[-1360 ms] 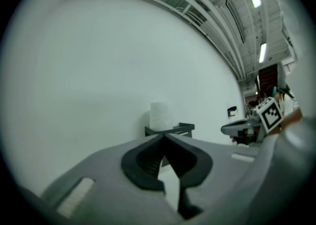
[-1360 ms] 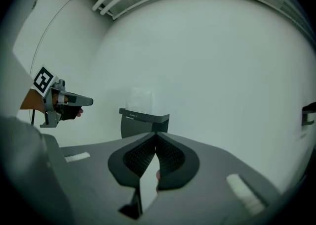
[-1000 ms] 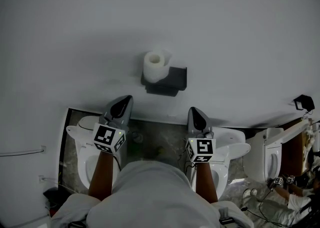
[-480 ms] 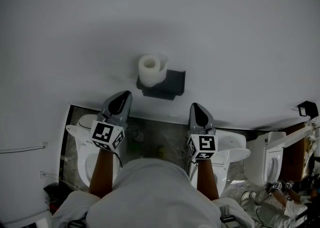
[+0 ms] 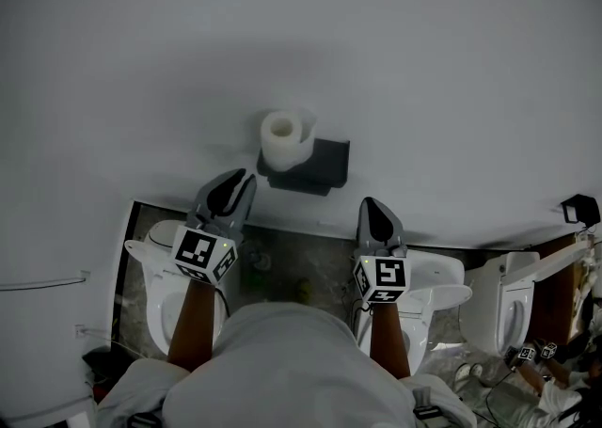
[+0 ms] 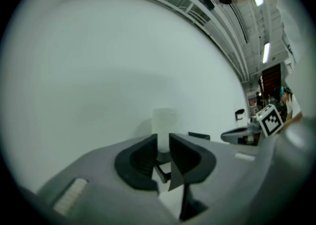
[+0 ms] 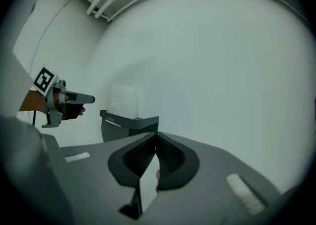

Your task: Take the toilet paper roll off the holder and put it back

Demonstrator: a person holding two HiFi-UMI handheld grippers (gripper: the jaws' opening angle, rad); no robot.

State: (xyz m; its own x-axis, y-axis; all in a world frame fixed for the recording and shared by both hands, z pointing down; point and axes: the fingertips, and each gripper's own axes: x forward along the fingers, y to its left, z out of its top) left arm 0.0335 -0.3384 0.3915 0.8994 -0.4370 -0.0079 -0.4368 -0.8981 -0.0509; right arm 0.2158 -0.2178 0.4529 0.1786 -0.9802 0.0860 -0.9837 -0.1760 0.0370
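A white toilet paper roll [image 5: 282,137] stands upright on a dark holder [image 5: 318,165] fixed to the white wall. My left gripper [image 5: 241,182] is just below and left of the roll, apart from it. Its jaws have just been opening and show a narrow gap with nothing between them. In the left gripper view the roll [image 6: 164,126] stands straight ahead beyond the left gripper [image 6: 163,143]. My right gripper [image 5: 369,206] hangs below the holder's right end, shut and empty. From the right gripper [image 7: 156,136] the roll [image 7: 123,102] and holder [image 7: 129,125] lie ahead to the left.
Under my arms are two white toilets [image 5: 160,276] [image 5: 433,290] and a third [image 5: 503,299] at the right, on a patterned floor [image 5: 301,271]. The plain white wall [image 5: 423,59] fills the upper view. A thin cable [image 5: 38,285] runs at the far left.
The left gripper's jaws have parted slightly, and it has edged up toward the roll. The right gripper has shifted a little toward the wall.
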